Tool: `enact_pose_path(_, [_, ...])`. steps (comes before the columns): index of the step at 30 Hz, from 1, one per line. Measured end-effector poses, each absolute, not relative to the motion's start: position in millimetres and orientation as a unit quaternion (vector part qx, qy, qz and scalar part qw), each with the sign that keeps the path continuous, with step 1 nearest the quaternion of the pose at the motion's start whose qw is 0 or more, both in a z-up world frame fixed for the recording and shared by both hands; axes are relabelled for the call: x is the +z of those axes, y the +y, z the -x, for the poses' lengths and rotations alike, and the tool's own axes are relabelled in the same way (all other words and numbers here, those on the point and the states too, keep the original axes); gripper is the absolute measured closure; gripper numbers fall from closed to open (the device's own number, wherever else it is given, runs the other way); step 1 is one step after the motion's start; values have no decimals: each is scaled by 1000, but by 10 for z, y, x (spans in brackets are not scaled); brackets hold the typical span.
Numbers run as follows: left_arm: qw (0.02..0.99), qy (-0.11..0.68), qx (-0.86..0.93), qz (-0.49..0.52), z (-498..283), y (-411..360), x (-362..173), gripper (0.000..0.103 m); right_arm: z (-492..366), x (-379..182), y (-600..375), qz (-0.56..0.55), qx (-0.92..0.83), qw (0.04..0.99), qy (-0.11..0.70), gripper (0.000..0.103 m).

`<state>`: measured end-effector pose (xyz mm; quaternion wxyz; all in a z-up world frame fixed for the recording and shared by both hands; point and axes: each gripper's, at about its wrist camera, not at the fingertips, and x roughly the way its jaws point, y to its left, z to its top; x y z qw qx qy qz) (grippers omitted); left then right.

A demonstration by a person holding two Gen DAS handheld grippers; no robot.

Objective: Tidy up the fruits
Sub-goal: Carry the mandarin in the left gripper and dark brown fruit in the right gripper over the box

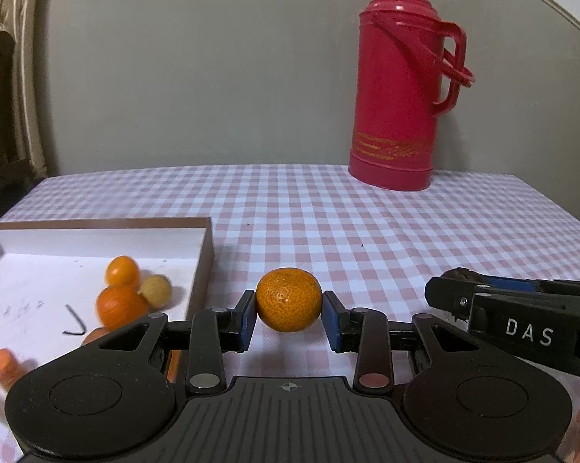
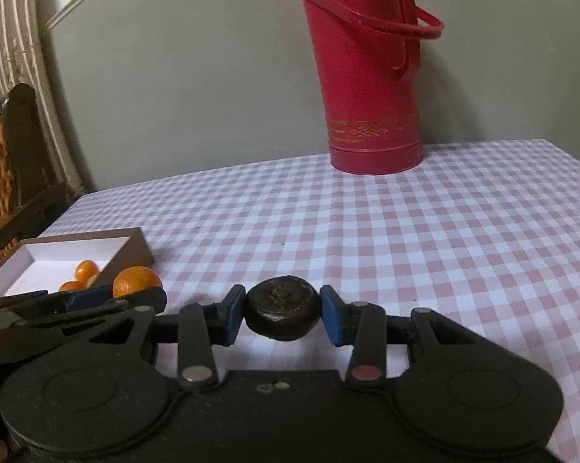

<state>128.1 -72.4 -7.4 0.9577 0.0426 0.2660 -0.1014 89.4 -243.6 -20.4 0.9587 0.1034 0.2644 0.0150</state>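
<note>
Two grippers are each closed on one fruit above the worktop (image 1: 367, 223). The left gripper (image 1: 288, 308) has its jaws drawn in against a round mandarin (image 1: 288, 299) with a pitted, glossy peel, the blue pads pressing on its two sides. The right gripper (image 2: 282, 313) has its jaws just as close on a dark fruit (image 2: 281, 310), squat and flattened, with a wrinkled, nearly black skin and a dimpled top.

The left wrist view looks into a shallow cardboard box (image 1: 207, 247), brown outside and white inside, holding several small oranges (image 1: 122, 270), a pale yellowish fruit (image 1: 156, 289) and a thin bent black piece of metal (image 1: 73, 320); some of the fruit there is blurred. The right wrist view shows only the far corner of that box, yet it adds a wicker chair back in a dark wooden frame (image 2: 4, 162) at the left.

The worktop is covered by a cloth in pink and white checks. A tall red plastic thermos (image 1: 398, 88), ribbed at the neck, with gold print near its base and a hoop handle, stands upright at the far edge against a plain grey wall. A striped curtain (image 1: 4, 7) hangs at the left.
</note>
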Motion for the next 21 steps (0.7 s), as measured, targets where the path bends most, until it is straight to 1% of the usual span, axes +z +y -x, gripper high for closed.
enact_pose_path(13, [966, 241, -88, -27, -1000, -431, 90, 66, -662, -67, -2145, -92, 45, 965, 243, 70])
enact_pose_path(21, [972, 225, -59, -14, -867, -125, 162, 66, -648, 4, -1885, -91, 79, 967, 225, 70])
